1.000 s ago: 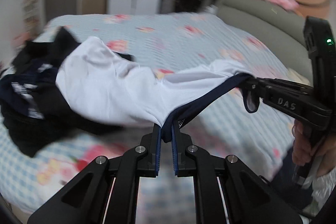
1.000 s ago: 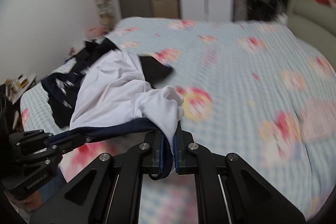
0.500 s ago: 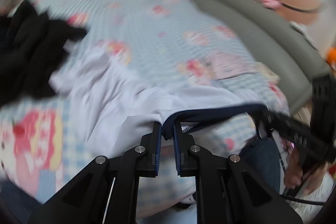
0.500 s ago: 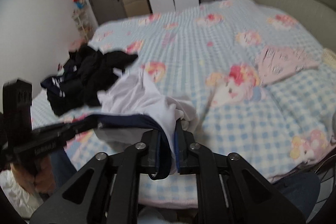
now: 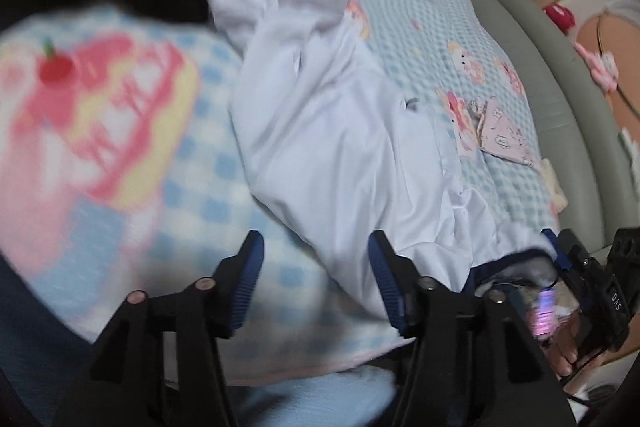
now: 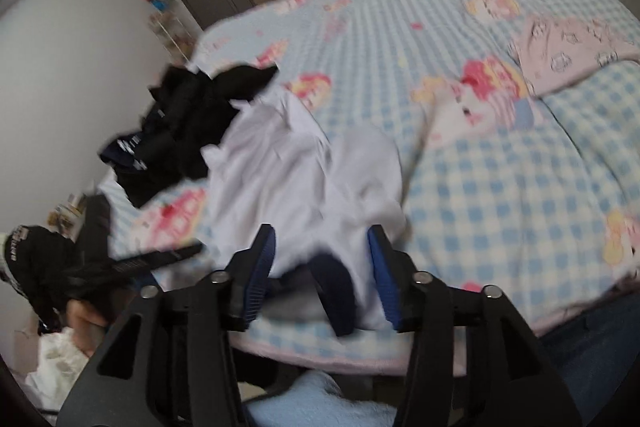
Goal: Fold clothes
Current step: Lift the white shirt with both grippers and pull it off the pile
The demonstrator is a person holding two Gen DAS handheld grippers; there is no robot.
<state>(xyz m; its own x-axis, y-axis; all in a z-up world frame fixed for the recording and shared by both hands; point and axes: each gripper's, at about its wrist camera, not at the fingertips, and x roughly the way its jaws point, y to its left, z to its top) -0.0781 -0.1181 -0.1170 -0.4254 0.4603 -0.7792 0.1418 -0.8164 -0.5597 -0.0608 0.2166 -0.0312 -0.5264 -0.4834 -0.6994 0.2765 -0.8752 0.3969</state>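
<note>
Both tongs gape wide here, nothing clamped! The left gripper [image 5: 316, 281] hangs over the near edge of the bed with the blue-and-white checked cartoon-print bedspread [image 5: 192, 211], its blue-padded jaws spread apart and empty, the right-hand pad just at the hem of the white fabric garment with navy trim [image 5: 340, 131]. That garment lies crumpled on the bedspread, running from the near edge up toward the heap of black clothes [image 6: 188, 123] by the left edge. The right gripper [image 6: 322, 273] stands wide too, jaws either side of the navy trim [image 6: 334, 291] without pinching it. Farther right, a flat pale pink printed garment [image 6: 568, 55] rests near the right edge.
</note>
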